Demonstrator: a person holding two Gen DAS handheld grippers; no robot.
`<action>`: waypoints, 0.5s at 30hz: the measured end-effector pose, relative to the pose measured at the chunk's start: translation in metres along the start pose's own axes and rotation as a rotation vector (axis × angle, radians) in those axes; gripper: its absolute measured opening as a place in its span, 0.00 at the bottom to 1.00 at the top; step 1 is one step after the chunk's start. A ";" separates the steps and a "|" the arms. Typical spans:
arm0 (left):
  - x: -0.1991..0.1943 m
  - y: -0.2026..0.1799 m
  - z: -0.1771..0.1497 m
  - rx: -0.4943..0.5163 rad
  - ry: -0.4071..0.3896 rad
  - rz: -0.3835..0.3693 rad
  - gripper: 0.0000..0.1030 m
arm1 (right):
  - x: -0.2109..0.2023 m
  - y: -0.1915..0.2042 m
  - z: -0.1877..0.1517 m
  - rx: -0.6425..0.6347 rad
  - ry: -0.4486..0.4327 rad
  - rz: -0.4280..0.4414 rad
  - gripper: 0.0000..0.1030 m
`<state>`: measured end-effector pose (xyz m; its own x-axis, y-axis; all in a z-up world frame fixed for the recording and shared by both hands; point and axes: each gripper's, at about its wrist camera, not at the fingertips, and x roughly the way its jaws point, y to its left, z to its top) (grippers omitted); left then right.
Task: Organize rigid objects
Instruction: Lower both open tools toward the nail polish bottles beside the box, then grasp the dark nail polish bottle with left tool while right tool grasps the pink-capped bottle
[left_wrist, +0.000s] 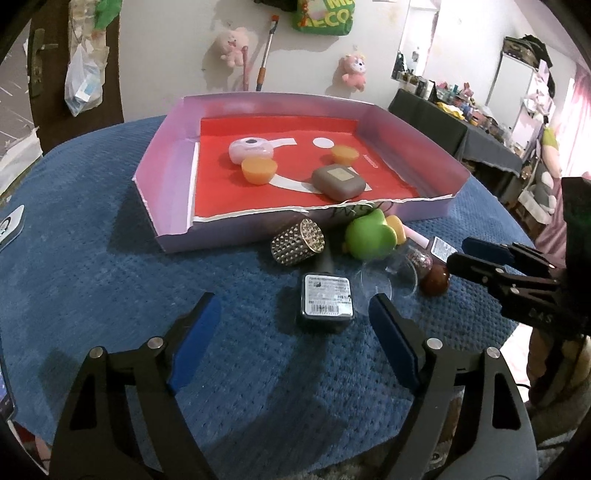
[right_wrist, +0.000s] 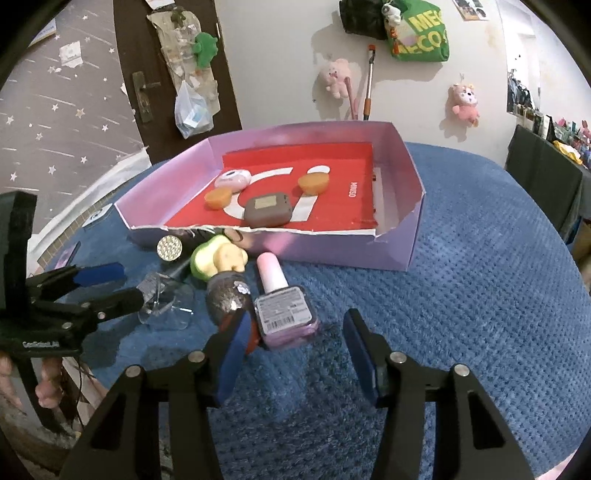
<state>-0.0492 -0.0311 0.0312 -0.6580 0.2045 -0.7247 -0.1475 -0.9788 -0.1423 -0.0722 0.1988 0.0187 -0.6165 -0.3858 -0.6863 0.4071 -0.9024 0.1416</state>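
Round table (left_wrist: 92, 236) under blue textured cloth; lilac box tray (left_wrist: 173, 177) with red liner sits toward the far side. Already inside it: pink round case (left_wrist: 251, 149), two orange cups (left_wrist: 258, 170), grey-brown rounded case (left_wrist: 338, 181). Still loose on the cloth just in front of the tray wall: studded gold cylinder (left_wrist: 297, 242) on its side, green toy (left_wrist: 369, 236), clear plastic dish (left_wrist: 384, 282), dark label-topped bottle (left_wrist: 327, 301), glittery round bottle (right_wrist: 225, 295), and pink nail polish bottle (right_wrist: 280, 295) lying with its cap toward the tray. Left claw (left_wrist: 295, 339) hovers low, jaws spread wide, empty, the dark bottle just ahead between the finger lines. Right claw (right_wrist: 293, 354) also wide apart and empty, the nail polish bottle just ahead of its left finger and off-centre. Judged step: each claw lining up a pick to carry into the tray. To do it well: right claw should slide left to centre on the bottle's square base, not the tapering cap; its left finger looks very near the glittery bottle, so nudging that is the risk. Glass is smooth; close squarely on flat faces. Left claw should go straight forward and keep clear of the clear dish beside its right finger.
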 end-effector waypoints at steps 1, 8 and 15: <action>-0.001 0.000 -0.001 0.002 0.000 0.001 0.80 | 0.000 -0.001 0.000 0.000 0.001 -0.001 0.54; 0.014 -0.001 -0.006 0.015 0.042 0.006 0.80 | 0.001 -0.001 0.000 -0.009 0.006 -0.014 0.54; 0.026 -0.008 -0.001 0.038 0.043 0.043 0.79 | 0.006 0.000 0.001 -0.025 0.011 -0.010 0.54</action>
<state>-0.0643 -0.0181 0.0131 -0.6322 0.1603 -0.7581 -0.1477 -0.9854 -0.0852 -0.0764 0.1963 0.0158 -0.6134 -0.3744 -0.6954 0.4174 -0.9012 0.1169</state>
